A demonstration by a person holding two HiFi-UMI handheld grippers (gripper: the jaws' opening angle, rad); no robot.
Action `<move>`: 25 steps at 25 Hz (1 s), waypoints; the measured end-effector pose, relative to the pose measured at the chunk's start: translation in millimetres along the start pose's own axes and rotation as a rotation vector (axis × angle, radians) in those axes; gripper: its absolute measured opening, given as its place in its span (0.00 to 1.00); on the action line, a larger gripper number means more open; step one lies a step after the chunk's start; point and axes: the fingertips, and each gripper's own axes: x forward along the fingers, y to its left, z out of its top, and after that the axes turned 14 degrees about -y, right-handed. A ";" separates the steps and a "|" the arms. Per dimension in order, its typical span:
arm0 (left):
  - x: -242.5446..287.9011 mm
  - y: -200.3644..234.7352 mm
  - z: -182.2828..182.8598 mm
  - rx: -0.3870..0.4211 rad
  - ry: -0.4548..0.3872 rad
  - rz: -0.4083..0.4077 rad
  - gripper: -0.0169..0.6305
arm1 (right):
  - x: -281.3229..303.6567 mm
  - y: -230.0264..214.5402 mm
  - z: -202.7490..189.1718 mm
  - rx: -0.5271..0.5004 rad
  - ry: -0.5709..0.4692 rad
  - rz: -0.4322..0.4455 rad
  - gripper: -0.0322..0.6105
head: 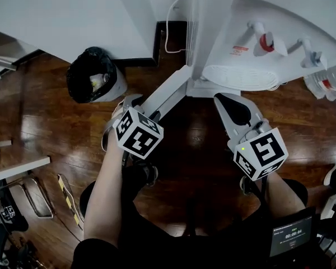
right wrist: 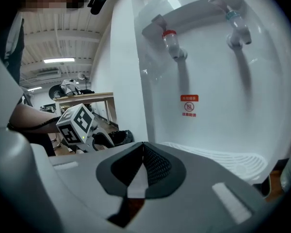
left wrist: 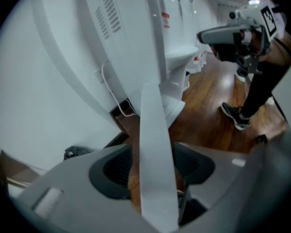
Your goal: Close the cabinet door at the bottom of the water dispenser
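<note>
**A:** Where is the cabinet door (head: pixel 169 90) right now?

**B:** It stands swung well out from the foot of the water dispenser (head: pixel 252 43). The left gripper (head: pixel 132 102) straddles its free edge, jaws apart with the white panel between them. Floor shows beside the panel, so the pads don't seem to press on it, though the wide lens makes that hard to judge.

**A:** And the right gripper (head: pixel 233 110)?

**B:** Its jaws are together with nothing in them, and it points at the dispenser's front above the door.

**A:** What could go wrong?

**B:** With so loose a straddle, I'd say the edge could slip out as the door swings, leaving it ajar. A hard shove could bounce it back open, or catch a jaw between door and cabinet.
</note>
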 end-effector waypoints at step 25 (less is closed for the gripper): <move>-24.0 -126.2 5.0 -0.030 0.100 -0.369 0.63 | -16.7 -17.8 2.2 0.093 0.011 -0.006 0.06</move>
